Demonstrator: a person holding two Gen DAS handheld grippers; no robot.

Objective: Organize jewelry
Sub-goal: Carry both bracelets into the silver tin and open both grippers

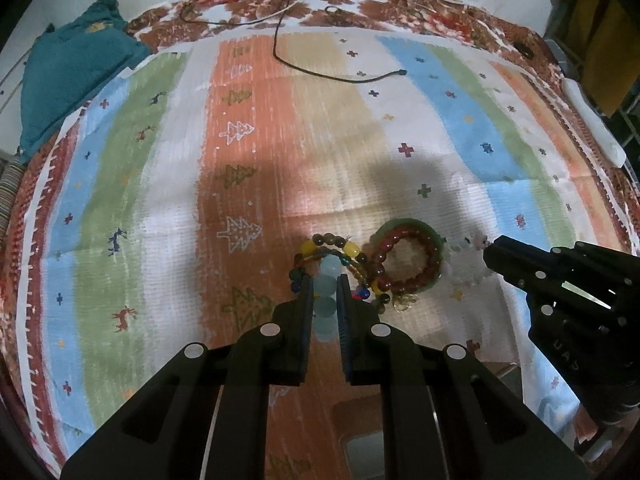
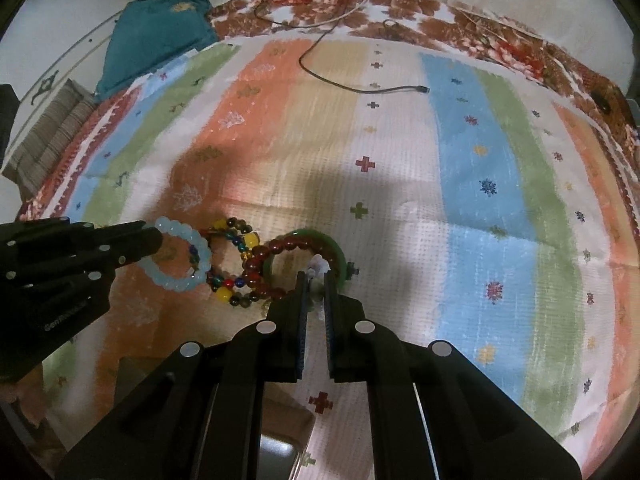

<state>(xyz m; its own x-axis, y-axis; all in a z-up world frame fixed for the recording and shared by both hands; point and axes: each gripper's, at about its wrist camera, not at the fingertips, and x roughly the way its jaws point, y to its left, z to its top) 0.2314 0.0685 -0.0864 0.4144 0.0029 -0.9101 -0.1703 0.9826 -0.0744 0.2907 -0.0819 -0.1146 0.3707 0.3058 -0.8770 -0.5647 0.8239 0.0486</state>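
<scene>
My left gripper (image 1: 325, 280) is shut on a pale blue bead bracelet (image 1: 326, 300), which also shows as a ring in the right wrist view (image 2: 176, 254). A multicoloured bead strand (image 1: 340, 252) lies just beyond it. A dark red bead bracelet (image 1: 404, 260) lies on a green bangle (image 1: 434, 236). My right gripper (image 2: 316, 276) is shut on a white bead bracelet (image 2: 318, 264), seen beside the bangle in the left wrist view (image 1: 468, 264). The left gripper body (image 2: 60, 264) shows at the left of the right wrist view.
A striped cloth (image 1: 280, 140) covers the table. A black cable (image 1: 320, 68) lies at the far side. A teal cloth (image 1: 72, 72) sits at the far left. A metal box (image 2: 280, 452) lies at the near edge under the grippers.
</scene>
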